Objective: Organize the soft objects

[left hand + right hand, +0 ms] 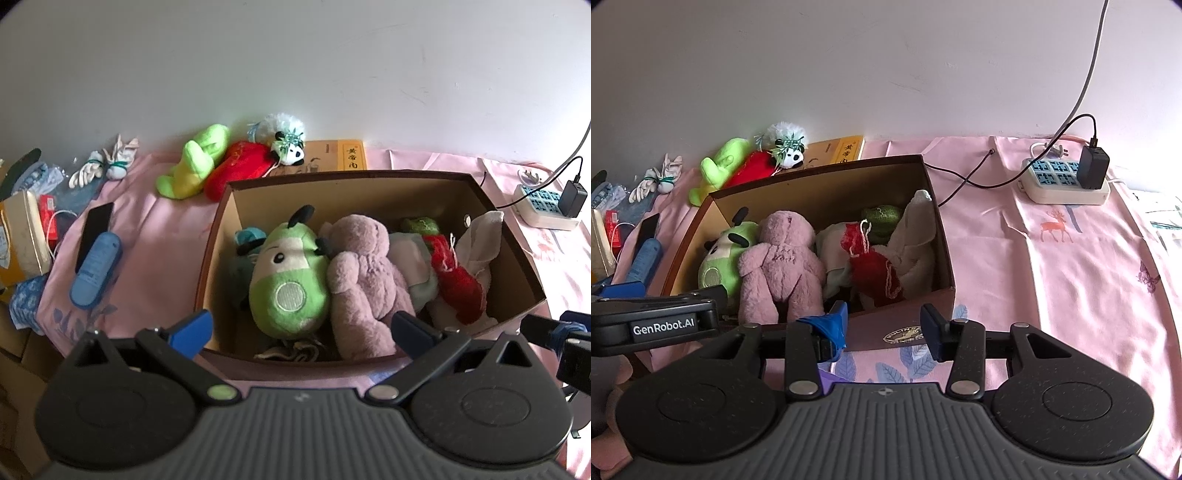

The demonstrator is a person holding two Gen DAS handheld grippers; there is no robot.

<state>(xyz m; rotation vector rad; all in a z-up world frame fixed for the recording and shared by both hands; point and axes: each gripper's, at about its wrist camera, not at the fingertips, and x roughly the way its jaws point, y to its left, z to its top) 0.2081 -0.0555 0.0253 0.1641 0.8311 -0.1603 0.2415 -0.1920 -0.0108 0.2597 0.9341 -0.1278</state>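
Note:
A brown cardboard box (218, 236) (820, 171) stands on the pink cloth. It holds a green plush (288, 273) (727, 254), a purple bear (362, 280) (783, 258), a red knit piece (458, 284) (875, 273) and a white cloth (480, 236) (916, 236). Behind the box lie a lime plush (195, 162) (720, 166), a red plush (240, 170) and a small panda (291, 149) (792, 157). My left gripper (303, 332) hangs open over the box's near edge. My right gripper (884, 328) is open in front of the box's near wall, holding nothing.
A yellow book (336, 157) lies behind the box. A blue case (96, 269), a black phone (96, 229) and bundled white gloves (103, 168) lie at the left. A power strip (1063, 181) with a black charger (1093, 166) and cables sits at the right on the pink cloth (1071, 277).

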